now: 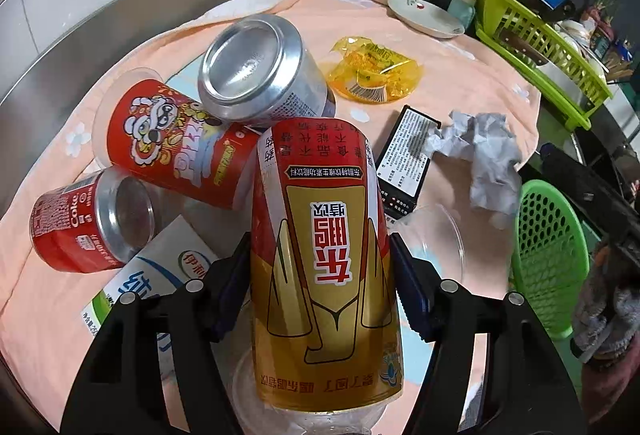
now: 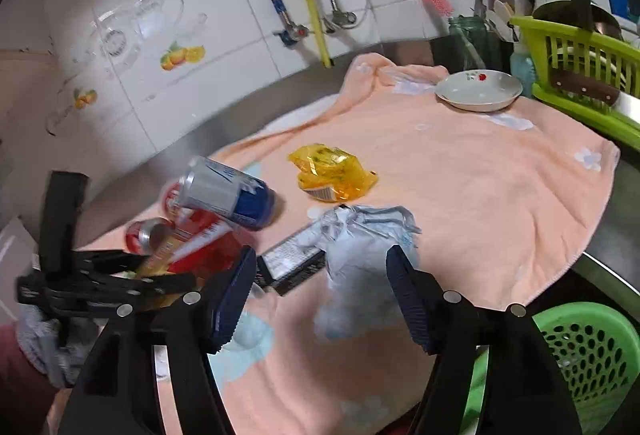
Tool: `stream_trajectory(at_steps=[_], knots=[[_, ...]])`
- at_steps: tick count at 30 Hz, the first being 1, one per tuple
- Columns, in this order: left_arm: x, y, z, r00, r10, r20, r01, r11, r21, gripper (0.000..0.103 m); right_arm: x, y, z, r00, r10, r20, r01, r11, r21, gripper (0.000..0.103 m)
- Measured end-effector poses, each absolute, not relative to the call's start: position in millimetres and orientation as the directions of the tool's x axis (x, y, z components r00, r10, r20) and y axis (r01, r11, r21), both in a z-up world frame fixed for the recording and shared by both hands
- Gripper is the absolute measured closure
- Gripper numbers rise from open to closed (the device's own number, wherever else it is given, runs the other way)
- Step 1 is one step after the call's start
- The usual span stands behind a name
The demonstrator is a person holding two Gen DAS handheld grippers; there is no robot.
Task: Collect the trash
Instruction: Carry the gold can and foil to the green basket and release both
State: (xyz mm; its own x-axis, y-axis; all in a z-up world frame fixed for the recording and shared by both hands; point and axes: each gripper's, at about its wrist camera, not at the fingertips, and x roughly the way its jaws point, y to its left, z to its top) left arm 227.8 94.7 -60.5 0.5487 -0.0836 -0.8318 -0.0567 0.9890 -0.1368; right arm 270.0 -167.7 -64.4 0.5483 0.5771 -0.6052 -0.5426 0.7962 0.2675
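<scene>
My left gripper (image 1: pixel 322 275) is shut on a red and gold drink bottle (image 1: pixel 324 255), held above the peach towel (image 1: pixel 460 83). Around it lie a red snack cup (image 1: pixel 172 139), a silver can (image 1: pixel 260 71), a Coke can (image 1: pixel 88 223) and a white milk carton (image 1: pixel 160 275). A yellow wrapper (image 1: pixel 376 75), a black box (image 1: pixel 408 155) and crumpled paper (image 1: pixel 484 159) lie to the right. My right gripper (image 2: pixel 322 295) is open, its fingers on either side of the crumpled paper (image 2: pixel 360 247). The left gripper (image 2: pixel 100 283) with its bottle shows at the left of the right wrist view.
A green mesh basket (image 2: pixel 588 351) hangs below the counter's right edge, also in the left wrist view (image 1: pixel 548 255). A white dish (image 2: pixel 478 91) and a green dish rack (image 2: pixel 580 75) stand at the back right. A tiled wall with taps is behind. A clear plastic cup (image 1: pixel 436 235) lies nearby.
</scene>
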Motion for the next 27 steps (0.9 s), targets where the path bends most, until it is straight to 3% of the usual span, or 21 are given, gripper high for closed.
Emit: stream_trajectory(at_steps=[4, 12, 14, 18, 27], knots=[[221, 98, -56, 0.557, -0.096, -0.825, -0.053, 0.987, -0.150, 0.039, 283, -166, -75, 0.563, 0.521, -0.642, -0.516, 0.828, 0.220, 0.035], [207, 105, -39, 0.590, -0.109, -0.800, -0.046, 0.985, -0.167, 0.039, 320, -163, -111, 0.470, 0.530, -0.706, -0.450, 0.832, 0.325, 0.034], [203, 105, -34, 0.599, -0.118, -0.792, -0.039, 0.984, -0.176, 0.039, 322, -162, -118, 0.450, 0.544, -0.708, -0.448, 0.823, 0.348, 0.047], [196, 102, -23, 0.620, -0.131, -0.774, -0.021, 0.983, -0.183, 0.039, 311, -162, -115, 0.456, 0.567, -0.686, -0.463, 0.810, 0.361, 0.059], [188, 67, -1, 0.648, -0.202, -0.734, 0.070, 0.976, -0.206, 0.039, 262, -199, -73, 0.565, 0.524, -0.637, -0.452, 0.843, 0.293, 0.066]])
